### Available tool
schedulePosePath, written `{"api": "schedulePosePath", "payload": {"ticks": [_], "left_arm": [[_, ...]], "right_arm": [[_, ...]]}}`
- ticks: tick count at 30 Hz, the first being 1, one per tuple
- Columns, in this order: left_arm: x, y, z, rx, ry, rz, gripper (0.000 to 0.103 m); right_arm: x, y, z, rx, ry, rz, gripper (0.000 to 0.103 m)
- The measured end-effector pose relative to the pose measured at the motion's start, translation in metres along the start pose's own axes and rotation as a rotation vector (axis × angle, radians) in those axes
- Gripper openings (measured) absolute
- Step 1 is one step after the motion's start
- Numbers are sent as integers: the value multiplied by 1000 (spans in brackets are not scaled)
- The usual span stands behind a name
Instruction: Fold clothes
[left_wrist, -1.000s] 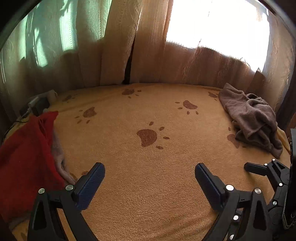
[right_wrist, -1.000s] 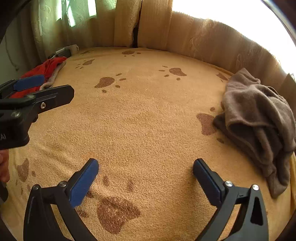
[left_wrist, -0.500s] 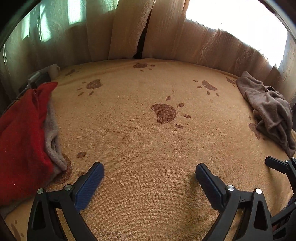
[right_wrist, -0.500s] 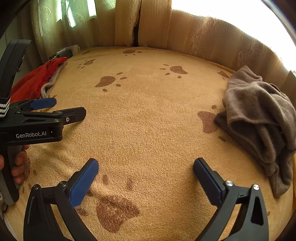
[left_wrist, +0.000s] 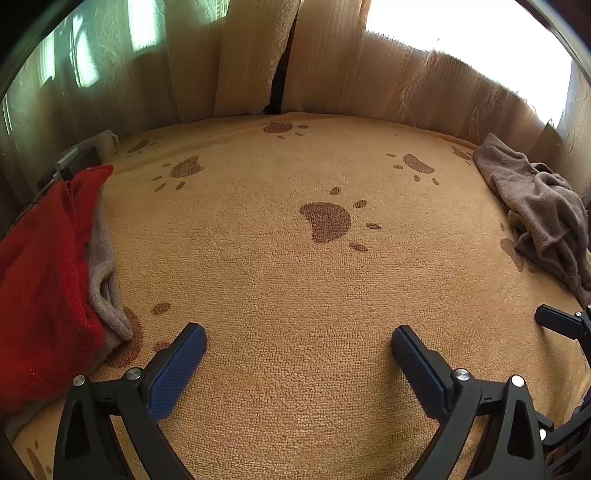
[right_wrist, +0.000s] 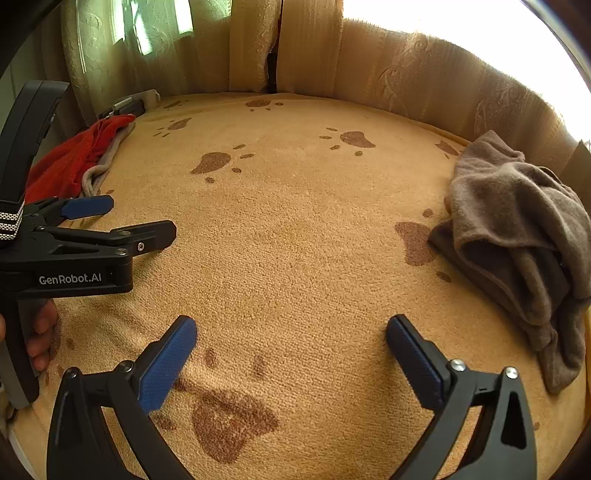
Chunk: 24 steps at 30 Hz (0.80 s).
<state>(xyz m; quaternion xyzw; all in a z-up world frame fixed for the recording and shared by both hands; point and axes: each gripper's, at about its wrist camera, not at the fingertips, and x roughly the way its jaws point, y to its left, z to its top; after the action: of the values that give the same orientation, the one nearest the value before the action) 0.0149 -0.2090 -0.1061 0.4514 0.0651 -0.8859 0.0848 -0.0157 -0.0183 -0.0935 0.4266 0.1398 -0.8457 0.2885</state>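
Note:
A crumpled grey-brown garment (left_wrist: 535, 210) (right_wrist: 517, 229) lies in a heap at the right edge of the bed. At the left edge sits a stack of a red garment (left_wrist: 40, 266) (right_wrist: 70, 162) over a folded grey one (left_wrist: 105, 280) (right_wrist: 105, 162). My left gripper (left_wrist: 297, 350) (right_wrist: 140, 218) hovers open above the orange blanket, close to the stack, with nothing between its fingers. My right gripper (right_wrist: 290, 350) is open too, above the blanket's near part, left of the grey-brown heap; one of its fingers (left_wrist: 557, 323) shows in the left wrist view.
An orange blanket with brown paw prints (left_wrist: 325, 221) (right_wrist: 295, 240) covers the bed. Beige curtains (left_wrist: 258, 55) (right_wrist: 369, 62) hang close behind its far edge, bright window light at the right. A small dark device with a cable (left_wrist: 70, 162) (right_wrist: 125, 105) lies at the far left corner. A hand (right_wrist: 40, 332) holds the left gripper's handle.
The left gripper has tilted down and moved forward, bringing the stack closer beside it. In the right wrist view the left gripper has advanced to the right. The right gripper barely moved.

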Motion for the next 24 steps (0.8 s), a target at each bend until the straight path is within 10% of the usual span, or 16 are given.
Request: {"api": "schedulePosePath", "payload": {"ticks": [12,24], "left_arm": [[0,-1,0,2,-1,2,102],[-5,8,-1,-49,-25,43,102]], "right_arm": [[-64,-116,-11,343,-181,-146,103],[-43,-56,-13,240,-161,-74,103]]}}
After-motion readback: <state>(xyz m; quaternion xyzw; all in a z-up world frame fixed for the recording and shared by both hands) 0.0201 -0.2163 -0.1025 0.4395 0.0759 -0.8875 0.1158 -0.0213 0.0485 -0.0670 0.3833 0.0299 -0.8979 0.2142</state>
